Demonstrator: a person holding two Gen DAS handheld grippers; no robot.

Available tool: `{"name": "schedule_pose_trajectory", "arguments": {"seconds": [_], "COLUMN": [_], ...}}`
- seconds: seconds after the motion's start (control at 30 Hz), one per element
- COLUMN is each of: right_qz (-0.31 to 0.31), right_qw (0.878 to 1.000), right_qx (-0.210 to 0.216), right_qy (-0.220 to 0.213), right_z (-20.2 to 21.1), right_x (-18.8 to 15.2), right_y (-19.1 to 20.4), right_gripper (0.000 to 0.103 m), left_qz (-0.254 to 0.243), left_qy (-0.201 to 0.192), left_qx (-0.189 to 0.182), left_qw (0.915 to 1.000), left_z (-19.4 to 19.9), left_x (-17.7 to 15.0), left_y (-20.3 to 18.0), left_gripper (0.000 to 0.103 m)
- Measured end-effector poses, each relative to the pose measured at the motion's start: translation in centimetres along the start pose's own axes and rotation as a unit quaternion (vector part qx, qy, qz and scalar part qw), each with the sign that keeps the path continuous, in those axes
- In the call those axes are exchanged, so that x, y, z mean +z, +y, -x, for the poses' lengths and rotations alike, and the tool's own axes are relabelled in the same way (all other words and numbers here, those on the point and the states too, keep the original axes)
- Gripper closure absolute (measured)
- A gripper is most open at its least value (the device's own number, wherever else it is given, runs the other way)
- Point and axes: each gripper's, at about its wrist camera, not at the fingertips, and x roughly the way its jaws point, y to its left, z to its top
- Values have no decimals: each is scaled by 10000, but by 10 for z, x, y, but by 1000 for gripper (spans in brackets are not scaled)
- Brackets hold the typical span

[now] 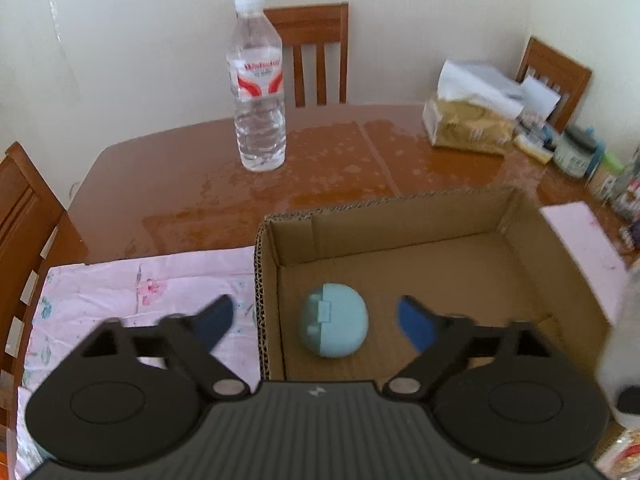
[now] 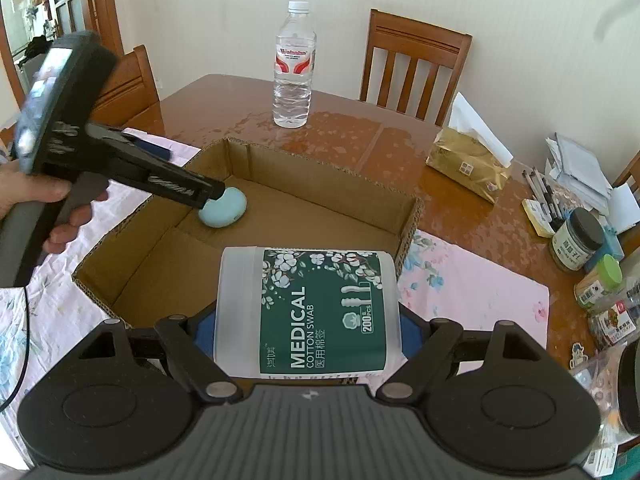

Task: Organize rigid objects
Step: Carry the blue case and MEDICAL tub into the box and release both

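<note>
My right gripper [image 2: 308,332] pinches the cotton swab jar [image 2: 307,312] lying sideways between its pads, poised over the near rim of the cardboard box [image 2: 408,216], with bare box floor ahead of the jar. My left gripper [image 1: 316,322] stands spread wide, nothing between its pads: its left finger [image 1: 216,320] hangs outside the box's left wall, over the pink floral cloth [image 1: 132,292], and its right finger [image 1: 416,326] is inside. The pale blue case [image 1: 334,320] lies on the box floor between those fingers, close to the left wall; I cannot tell whether either pad touches it. To the right of the case the floor is open as far as the far and right walls. Beyond the far rim lies bare wooden table [image 1: 192,184], then a water bottle [image 1: 259,88] standing upright well ahead, and a tissue pack [image 1: 468,120] far right with jars and pens clustered at the table's edge.
</note>
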Motion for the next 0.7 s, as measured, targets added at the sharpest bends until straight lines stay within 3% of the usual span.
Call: {"name": "schedule_pose_trajectory", "arguments": {"seconds": [0.33,0.6,0.7], "right_qz": [25,82,11], "right_qw": [10000,9998,9998], "right_qx": [72,52,44], "right_qy": [17,159,193], "right_z": [-24,-61,-74], "right_x": [23,49,60], "right_y": [-5,-13,-19], "right_gripper": [17,17,16], "left_qz": [185,255,209], "left_qy": [-193,-342,-231], "left_qx": [-70,363,442], "left_qw": [9996,9984,9985], "left_z": [64,104,108], "left_x": [-30,-73,-89], "left_y": [6,14,13], "left_gripper": [3,2,2]}}
